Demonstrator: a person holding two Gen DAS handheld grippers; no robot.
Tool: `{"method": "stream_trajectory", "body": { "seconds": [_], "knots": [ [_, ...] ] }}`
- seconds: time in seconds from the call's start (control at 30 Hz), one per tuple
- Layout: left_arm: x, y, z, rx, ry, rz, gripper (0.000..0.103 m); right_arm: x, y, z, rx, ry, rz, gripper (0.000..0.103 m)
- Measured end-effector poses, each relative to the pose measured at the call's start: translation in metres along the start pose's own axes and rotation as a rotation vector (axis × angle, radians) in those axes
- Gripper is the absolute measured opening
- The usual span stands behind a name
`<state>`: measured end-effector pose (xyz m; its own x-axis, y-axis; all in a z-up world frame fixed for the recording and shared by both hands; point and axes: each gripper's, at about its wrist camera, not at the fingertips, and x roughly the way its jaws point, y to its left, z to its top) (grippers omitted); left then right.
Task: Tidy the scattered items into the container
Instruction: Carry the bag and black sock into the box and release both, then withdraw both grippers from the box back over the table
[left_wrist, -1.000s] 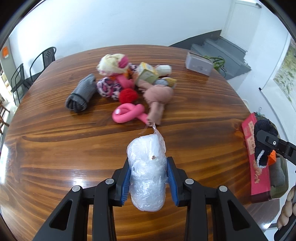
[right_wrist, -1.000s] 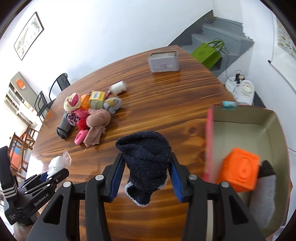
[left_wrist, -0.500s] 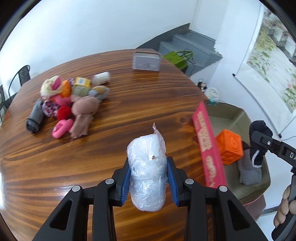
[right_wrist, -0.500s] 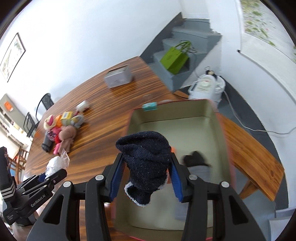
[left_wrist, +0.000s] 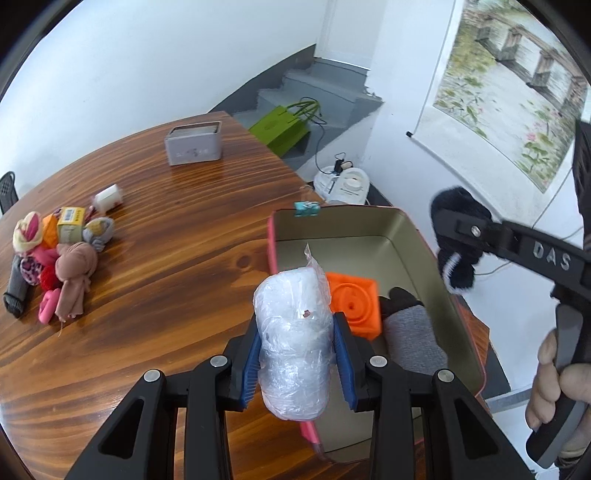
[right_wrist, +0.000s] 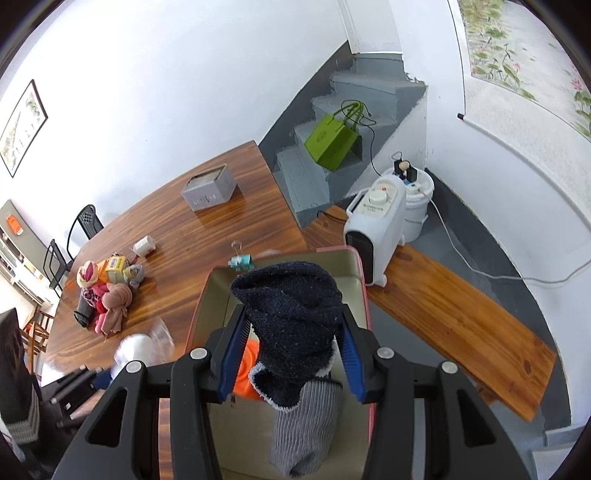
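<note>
**Both loads over the container, release pending**

Taking the container (left_wrist: 436, 266) as my landmark, the remaining pile of scattered items (left_wrist: 55, 258) lay well to its left on the tabletop (left_wrist: 184, 258), with a grey tin (left_wrist: 194, 144) beyond it near the far edge. Just at the container's left wall, my left tongs (left_wrist: 298, 354) were clenched on a plastic-wrapped bundle (left_wrist: 293, 332), tilted steeply downward, the bundle hanging about over the pink rim. Inside the container an orange block (left_wrist: 354, 306) and a grey sock (left_wrist: 410, 336) already rested. Above its interior, my right tongs (right_wrist: 293, 350) gripped a dark rolled sock (right_wrist: 291, 317), also pitched down. In the left view a hand (left_wrist: 557, 380) held the right tool's handle to the right of the container.

I judged the step to be delivery of both loads. The next move called for nudging the left bundle fully inside the wall, then opening each pair so both items dropped in.
</note>
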<state>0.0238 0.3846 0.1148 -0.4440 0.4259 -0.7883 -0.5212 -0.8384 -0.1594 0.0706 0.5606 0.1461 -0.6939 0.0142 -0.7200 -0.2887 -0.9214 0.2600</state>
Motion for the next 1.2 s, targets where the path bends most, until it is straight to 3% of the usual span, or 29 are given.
{"method": "stream_trajectory", "body": {
  "seconds": [0.3, 0.37, 0.43, 0.57, 1.1, 1.2],
  "knots": [
    [0.01, -0.02, -0.003, 0.028, 0.049, -0.061, 0.038, 0.01, -0.001, 0.009, 0.0, -0.001, 0.025, 0.051],
    [0.012, -0.024, -0.004, 0.035, 0.067, -0.093, 0.058, 0.013, -0.002, 0.009, 0.008, 0.007, 0.026, 0.052],
    [0.011, -0.028, -0.006, 0.032, 0.078, -0.122, 0.067, 0.015, -0.006, 0.009, 0.029, 0.017, 0.028, 0.053],
    [0.007, -0.031, -0.007, 0.042, 0.073, -0.122, 0.067, 0.017, -0.011, 0.009, 0.05, 0.024, 0.02, 0.068],
    [-0.001, -0.002, -0.013, -0.028, 0.057, -0.071, 0.068, 0.015, -0.002, 0.0, 0.046, 0.039, 0.011, 0.069],
    [-0.005, 0.009, -0.016, -0.054, 0.056, -0.051, 0.075, 0.017, 0.004, -0.003, 0.04, 0.044, 0.013, 0.069]
  ]
}}
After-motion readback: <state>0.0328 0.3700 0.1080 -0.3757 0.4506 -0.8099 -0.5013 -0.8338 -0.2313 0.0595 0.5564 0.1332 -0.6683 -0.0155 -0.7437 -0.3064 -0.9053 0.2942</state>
